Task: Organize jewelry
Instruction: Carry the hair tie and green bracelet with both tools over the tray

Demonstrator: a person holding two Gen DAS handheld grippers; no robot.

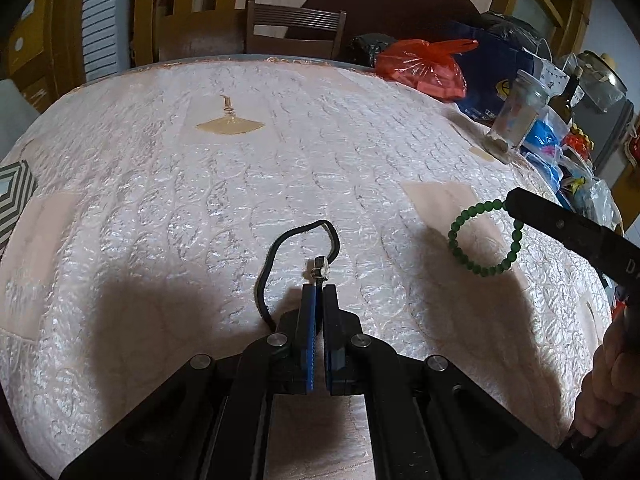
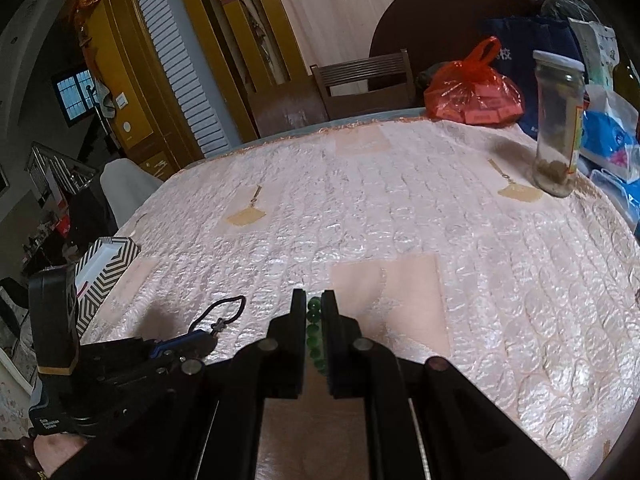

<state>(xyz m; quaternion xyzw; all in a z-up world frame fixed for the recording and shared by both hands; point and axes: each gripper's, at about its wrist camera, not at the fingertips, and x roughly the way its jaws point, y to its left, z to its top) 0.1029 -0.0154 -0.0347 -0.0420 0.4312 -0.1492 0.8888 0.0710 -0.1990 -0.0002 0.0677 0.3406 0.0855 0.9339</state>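
My left gripper [image 1: 319, 287] is shut on a black cord necklace [image 1: 280, 248] with a small silver pendant [image 1: 320, 270]; the cord loops out above the pink tablecloth [image 1: 240, 168]. It also shows in the right wrist view [image 2: 218, 314]. My right gripper [image 2: 314, 300] is shut on a green bead bracelet [image 2: 315, 320], which hangs as a ring from its tip in the left wrist view [image 1: 486, 236]. A striped box [image 2: 105, 268] sits at the table's left edge.
A glass jar [image 2: 558, 120] stands at the right of the table, with a red plastic bag [image 2: 472, 88], blue bags and a bottle [image 1: 566, 96] behind it. A wooden chair [image 1: 296, 32] stands at the far side.
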